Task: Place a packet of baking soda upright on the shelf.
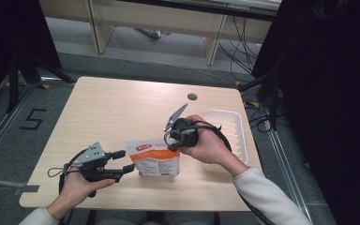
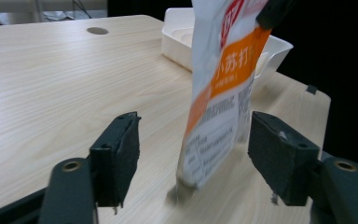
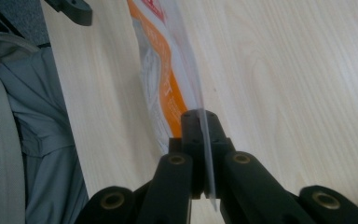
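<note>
Near the table's front edge, about mid-width, an orange-and-white pouch hangs upright. Right claw pinches its top edge, jaws pressed together on the film. Left claw sits just beside the pouch on its left, jaws spread, pads clear of it; pouch lies between them in the left gripper view. White tray at the right edge.

Even indoor light, dark surroundings, soft shadows, blurred close-up views
</note>
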The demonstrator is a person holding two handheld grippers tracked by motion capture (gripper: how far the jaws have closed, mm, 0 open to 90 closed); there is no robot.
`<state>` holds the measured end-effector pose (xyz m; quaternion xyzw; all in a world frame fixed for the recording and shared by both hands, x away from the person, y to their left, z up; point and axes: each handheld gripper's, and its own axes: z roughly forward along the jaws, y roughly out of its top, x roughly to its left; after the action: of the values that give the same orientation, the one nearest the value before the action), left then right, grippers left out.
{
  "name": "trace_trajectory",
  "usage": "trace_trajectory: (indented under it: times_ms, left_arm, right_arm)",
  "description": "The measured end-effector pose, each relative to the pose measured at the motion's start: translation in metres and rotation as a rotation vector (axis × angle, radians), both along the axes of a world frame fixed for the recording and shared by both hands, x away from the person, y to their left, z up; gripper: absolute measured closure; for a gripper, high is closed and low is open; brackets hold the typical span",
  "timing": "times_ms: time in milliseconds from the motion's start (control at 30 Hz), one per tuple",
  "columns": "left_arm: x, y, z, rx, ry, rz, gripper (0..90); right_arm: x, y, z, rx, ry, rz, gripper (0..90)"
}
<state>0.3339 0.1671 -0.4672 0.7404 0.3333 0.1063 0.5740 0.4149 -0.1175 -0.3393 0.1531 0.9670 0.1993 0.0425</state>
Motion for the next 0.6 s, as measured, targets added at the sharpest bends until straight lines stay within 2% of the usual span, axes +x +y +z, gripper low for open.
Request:
trace_trajectory:
  times_ms: [67,100,133,167,200,233,300,333,400,433,467,500,533,600]
  left_arm:
    - [-0.005,0.005,-0.003,0.003,0.009,0.008,31.0]
    - [-0.007,0.006,-0.006,-0.011,0.020,0.007,30.8]
    - [-0.008,0.008,-0.008,-0.009,0.035,0.014,30.8]
    - [-0.009,0.008,-0.010,-0.010,0.043,0.010,30.7]
    - [-0.010,0.008,-0.010,-0.008,0.047,0.007,30.7]
    - [-0.009,0.007,-0.011,-0.007,0.046,0.002,30.7]
    - [-0.009,0.005,-0.010,-0.008,0.042,0.001,30.7]
    - [-0.009,0.004,-0.011,-0.005,0.039,-0.005,30.7]
    - [-0.010,0.003,-0.011,0.005,0.043,-0.006,30.4]
    - [-0.010,0.003,-0.012,0.005,0.044,-0.008,30.3]
    - [-0.010,0.003,-0.012,0.005,0.047,-0.001,30.3]
    - [-0.009,0.004,-0.012,0.006,0.043,-0.002,30.3]
    - [-0.008,0.004,-0.011,0.010,0.028,-0.012,30.3]
    - [-0.008,0.004,-0.012,0.013,0.025,-0.010,30.2]
  right_arm:
    - [0.002,0.000,0.004,-0.003,-0.011,0.006,90.0]
    - [0.002,0.001,0.007,-0.013,-0.005,-0.009,90.0]
    - [0.004,0.001,0.009,-0.014,-0.016,0.013,90.0]
    - [0.004,0.002,0.011,-0.017,-0.039,-0.002,90.0]
    - [0.005,0.002,0.014,-0.024,-0.031,0.002,90.0]
    - [0.007,0.003,0.019,-0.027,-0.050,-0.003,90.0]
    - [0.008,0.003,0.021,-0.033,-0.044,-0.003,90.0]
    - [0.009,0.002,0.024,-0.043,-0.047,-0.023,90.0]
    - [0.013,0.000,0.027,-0.029,-0.050,-0.009,90.0]
    - [0.014,0.000,0.030,-0.039,-0.048,-0.026,90.0]
    - [0.017,-0.002,0.032,-0.027,-0.059,-0.005,90.0]
    - [0.018,-0.003,0.034,-0.037,-0.051,-0.025,90.0]
    - [0.019,-0.003,0.036,-0.036,-0.050,-0.016,90.0]
    - [0.022,-0.005,0.041,-0.029,-0.054,-0.004,90.0]
